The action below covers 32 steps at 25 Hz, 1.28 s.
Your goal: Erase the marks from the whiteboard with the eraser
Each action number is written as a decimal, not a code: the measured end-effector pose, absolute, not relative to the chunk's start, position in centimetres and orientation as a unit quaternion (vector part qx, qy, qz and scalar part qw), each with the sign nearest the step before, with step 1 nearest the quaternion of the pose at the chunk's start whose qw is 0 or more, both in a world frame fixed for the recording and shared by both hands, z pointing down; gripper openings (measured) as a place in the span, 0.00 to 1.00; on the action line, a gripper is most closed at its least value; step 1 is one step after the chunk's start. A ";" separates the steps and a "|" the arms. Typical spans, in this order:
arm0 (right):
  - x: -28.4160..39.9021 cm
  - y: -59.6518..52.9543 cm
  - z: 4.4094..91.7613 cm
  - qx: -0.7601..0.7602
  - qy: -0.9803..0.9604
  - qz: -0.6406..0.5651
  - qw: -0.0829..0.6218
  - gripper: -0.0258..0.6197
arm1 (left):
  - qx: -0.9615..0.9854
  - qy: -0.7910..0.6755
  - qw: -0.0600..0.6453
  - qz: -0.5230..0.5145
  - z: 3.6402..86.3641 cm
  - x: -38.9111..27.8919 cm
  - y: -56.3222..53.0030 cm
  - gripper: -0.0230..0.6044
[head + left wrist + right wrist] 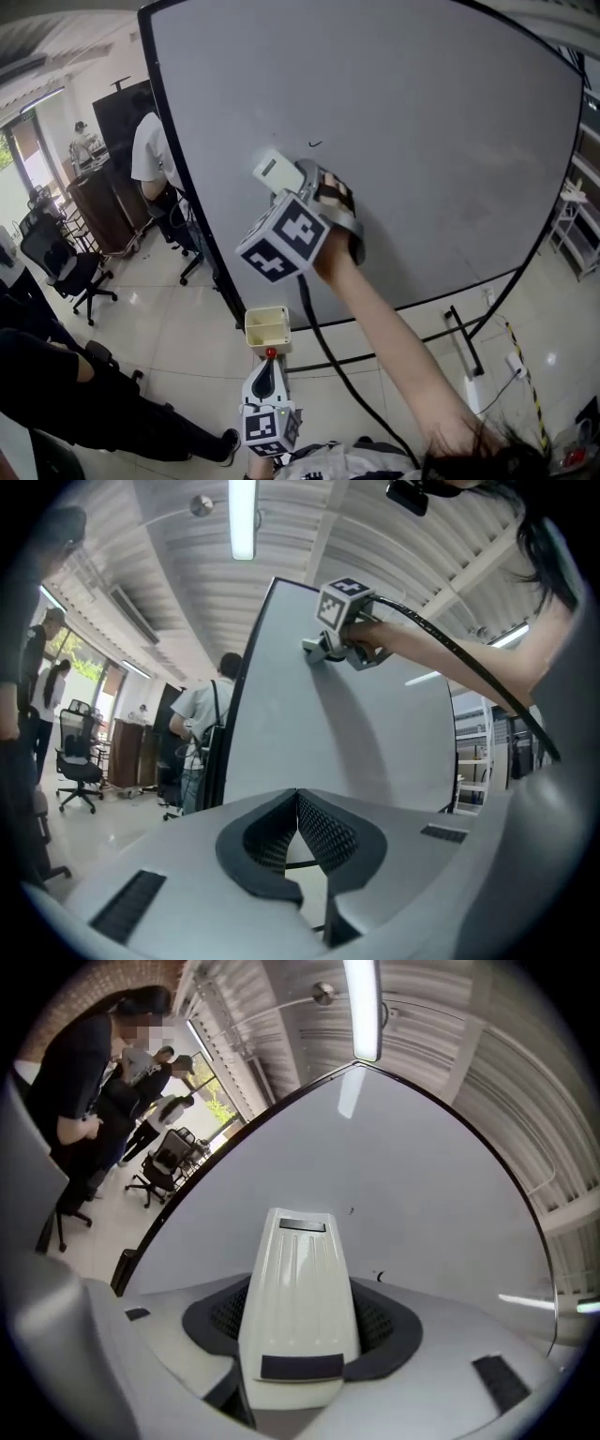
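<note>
Low at the bottom of the head view, the left gripper (270, 367) points up toward the foot of the whiteboard (422, 141). Its own view shows its jaws pressed together at the tips with nothing between them. Higher up, the right hand (336, 220) reaches the right gripper (298, 180) to the upper left part of the board, and a black cable (328, 347) trails down from it along the forearm. That gripper's jaws are closed on the sides of the one white eraser (277, 172), gripping its near half, so the far half sticks out past the fingertips. The eraser's long axis runs in line with the jaws. Its free end, which bears a small dark strip, points up the board and toward its upper left in the head view. It lies close against the board face, though actual contact cannot be confirmed. The right gripper view shows two small black marks (379, 1277) on the board, both to the right of the eraser and apart from it. Only one of them is visible in the head view, just above and to the right of the eraser. Beyond the board's left edge a person in a white shirt (150, 150) stands near two office chairs (58, 262).
</note>
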State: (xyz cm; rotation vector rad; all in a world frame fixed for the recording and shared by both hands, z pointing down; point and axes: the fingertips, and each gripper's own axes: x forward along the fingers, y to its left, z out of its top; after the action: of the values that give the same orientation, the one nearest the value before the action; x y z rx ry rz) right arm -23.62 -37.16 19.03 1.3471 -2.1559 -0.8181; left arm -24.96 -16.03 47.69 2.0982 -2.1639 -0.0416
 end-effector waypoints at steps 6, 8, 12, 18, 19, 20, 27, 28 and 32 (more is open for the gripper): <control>-13.4 -41.1 16.0 0.560 -0.807 -0.139 0.125 0.47 | 0.702 -0.709 0.062 -0.004 47.7 -24.2 -15.6 0.02; -12.2 -41.1 15.6 0.575 -0.804 -0.112 0.101 0.47 | 0.692 -0.719 0.067 -0.004 47.9 -25.3 -15.2 0.02; -19.3 -38.2 17.5 0.543 -0.788 -0.227 0.180 0.47 | 0.691 -0.720 0.069 -0.007 48.0 -25.7 -15.1 0.02; -13.6 -41.0 17.9 0.564 -0.798 -0.151 0.152 0.47 | 0.707 -0.704 0.064 -0.003 48.0 -23.9 -15.5 0.02; -11.7 -41.7 17.6 0.575 -0.797 -0.125 0.137 0.47 | 0.705 -0.706 0.065 -0.001 48.1 -24.1 -15.5 0.02; -10.6 -42.0 17.3 0.582 -0.796 -0.111 0.128 0.47 | 0.702 -0.709 0.065 0.001 48.1 -24.3 -15.4 0.02; -23.9 -37.2 18.8 0.498 -0.770 -0.308 0.252 0.47 | 0.715 -0.696 0.070 -0.006 48.0 -23.4 -16.0 0.02; -24.9 -37.0 19.1 0.486 -0.764 -0.329 0.267 0.47 | 0.719 -0.691 0.069 -0.007 48.0 -23.0 -16.2 0.02; -20.3 -39.2 15.1 0.522 -0.778 -0.277 0.214 0.47 | 0.718 -0.693 0.070 -0.008 48.2 -22.6 -15.8 0.02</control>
State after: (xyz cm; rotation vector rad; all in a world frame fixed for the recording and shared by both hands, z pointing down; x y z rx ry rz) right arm -20.34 -39.23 15.08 1.4488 -2.1574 -0.7671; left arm -22.61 -15.77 48.20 2.1604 -2.0844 -0.0242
